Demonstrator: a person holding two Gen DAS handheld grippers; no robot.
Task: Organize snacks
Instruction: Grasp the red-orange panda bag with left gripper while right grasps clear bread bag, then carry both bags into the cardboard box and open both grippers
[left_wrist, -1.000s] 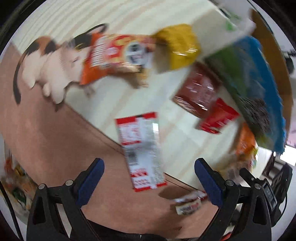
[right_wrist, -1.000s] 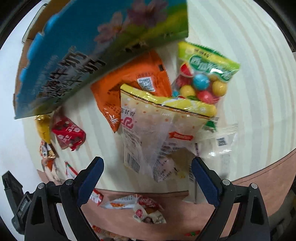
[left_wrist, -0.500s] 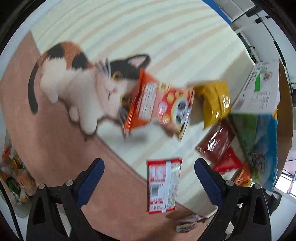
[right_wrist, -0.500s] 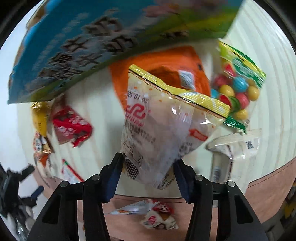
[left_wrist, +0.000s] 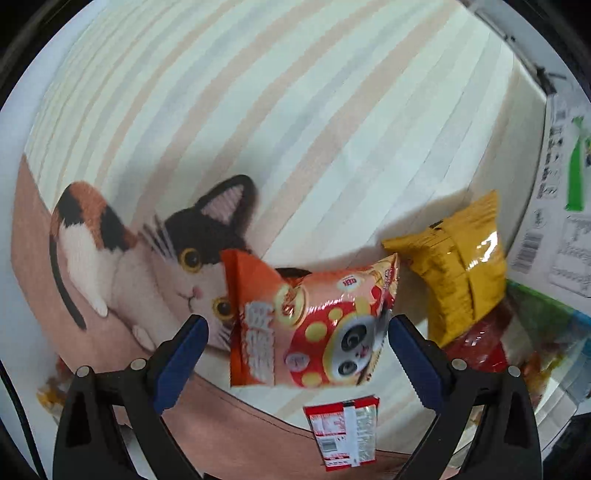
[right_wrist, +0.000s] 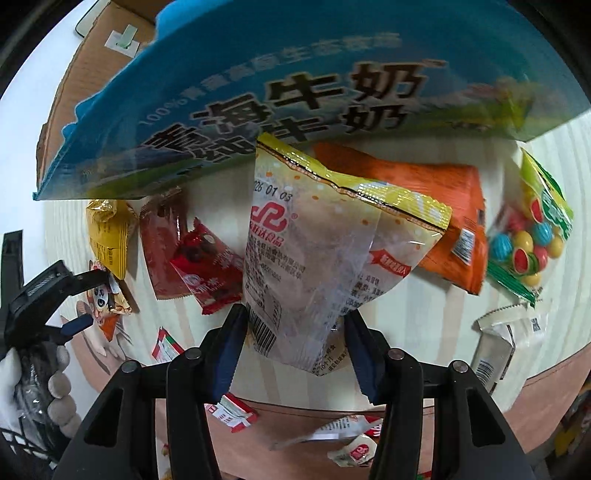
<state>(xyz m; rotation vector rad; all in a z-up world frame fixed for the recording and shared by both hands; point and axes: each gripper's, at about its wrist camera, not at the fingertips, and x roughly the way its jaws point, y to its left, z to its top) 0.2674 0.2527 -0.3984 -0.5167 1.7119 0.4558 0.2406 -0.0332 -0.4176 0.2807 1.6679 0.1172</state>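
Our right gripper (right_wrist: 293, 345) has its blue-padded jaws closed on the lower end of a pale cream plastic snack bag with a yellow sealed top and a red logo (right_wrist: 321, 243), which stands up in front of the camera, lifted off the worktop. Behind it rises a big blue and green printed cardboard milk carton box (right_wrist: 280, 92) that fills the far part of the right wrist view. Under the held bag, on the cream striped tablecloth (right_wrist: 554, 325), lies a flat orange foil packet (right_wrist: 436, 221), and to the right of that a clear bag of coloured round candies with green trim (right_wrist: 528, 243). To the left lie a dark red packet (right_wrist: 162, 251) and a bright red wrapper (right_wrist: 210, 269) overlapping it.

Our left gripper (left_wrist: 295, 349) hangs with its jaws wide apart and nothing between the pads. Just beyond the jaws lies an orange and red snack bag with a panda face (left_wrist: 314, 325), resting partly over the calico cat picture (left_wrist: 147, 266) printed on the cloth. To its right, touching it, sits a puffed mustard-yellow foil packet (left_wrist: 461, 266). Nearer to us, a small red and white sachet with a barcode (left_wrist: 343, 432) lies at the boundary between the striped area and the brown border of the cloth (left_wrist: 236, 424).
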